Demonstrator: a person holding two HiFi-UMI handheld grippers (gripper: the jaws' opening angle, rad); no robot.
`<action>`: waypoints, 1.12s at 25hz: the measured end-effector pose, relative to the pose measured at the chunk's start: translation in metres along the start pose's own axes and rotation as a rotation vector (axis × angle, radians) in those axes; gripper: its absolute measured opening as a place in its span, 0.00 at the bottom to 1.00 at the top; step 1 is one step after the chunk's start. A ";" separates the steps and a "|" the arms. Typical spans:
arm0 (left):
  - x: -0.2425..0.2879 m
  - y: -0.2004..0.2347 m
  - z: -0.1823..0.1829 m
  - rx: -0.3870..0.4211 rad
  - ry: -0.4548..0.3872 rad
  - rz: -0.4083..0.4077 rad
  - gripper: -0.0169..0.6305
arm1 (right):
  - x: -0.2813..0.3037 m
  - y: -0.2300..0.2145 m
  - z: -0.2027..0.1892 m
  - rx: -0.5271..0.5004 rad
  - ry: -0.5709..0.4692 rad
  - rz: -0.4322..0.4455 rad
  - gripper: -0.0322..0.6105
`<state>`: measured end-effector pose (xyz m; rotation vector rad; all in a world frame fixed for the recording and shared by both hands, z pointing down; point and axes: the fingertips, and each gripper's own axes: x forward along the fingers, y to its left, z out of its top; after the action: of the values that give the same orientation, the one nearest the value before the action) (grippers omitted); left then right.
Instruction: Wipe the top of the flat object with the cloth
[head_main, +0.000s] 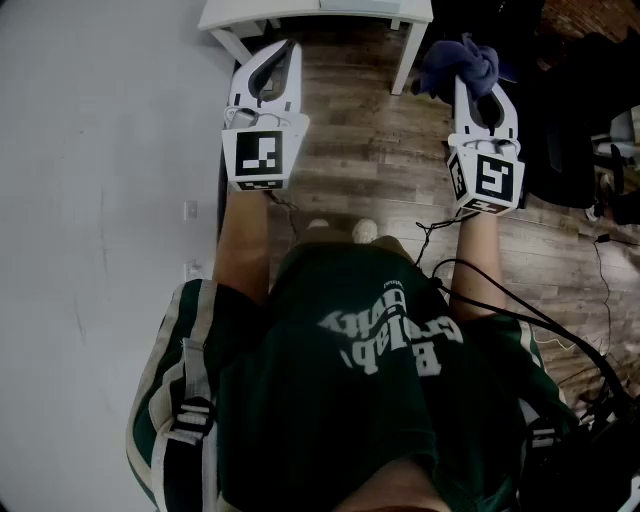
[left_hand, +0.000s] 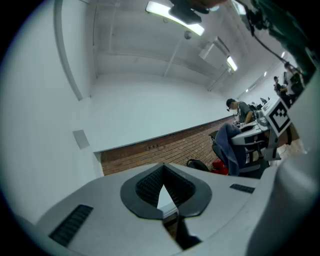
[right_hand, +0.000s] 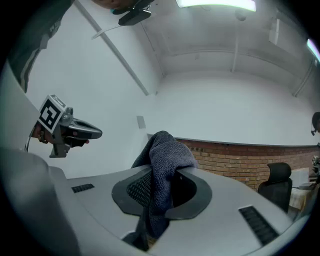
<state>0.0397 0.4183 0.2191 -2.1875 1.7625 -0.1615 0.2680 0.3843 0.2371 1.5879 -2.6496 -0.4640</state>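
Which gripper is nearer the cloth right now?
Right. The right gripper is shut on the cloth; the left gripper is apart to its left, jaws together, empty.

2 hand-held grippers (head_main: 284, 50) (head_main: 470, 88); 1 cloth (head_main: 458, 60); 1 white table (head_main: 300, 12); 1 person.

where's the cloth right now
The cloth is clamped between the fingers of the right gripper, at the head view's upper right, just right of the white table's leg.
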 end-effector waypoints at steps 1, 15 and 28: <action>0.000 -0.001 0.000 -0.006 -0.001 0.000 0.02 | -0.001 -0.001 0.000 -0.003 0.003 0.001 0.12; 0.000 -0.008 0.004 -0.016 -0.006 -0.004 0.02 | -0.003 0.000 0.003 -0.006 -0.008 0.010 0.12; -0.009 0.008 0.005 -0.016 -0.014 0.022 0.02 | 0.002 0.010 0.011 -0.010 -0.028 0.024 0.12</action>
<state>0.0316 0.4260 0.2130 -2.1741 1.7854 -0.1271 0.2565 0.3898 0.2291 1.5561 -2.6795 -0.5009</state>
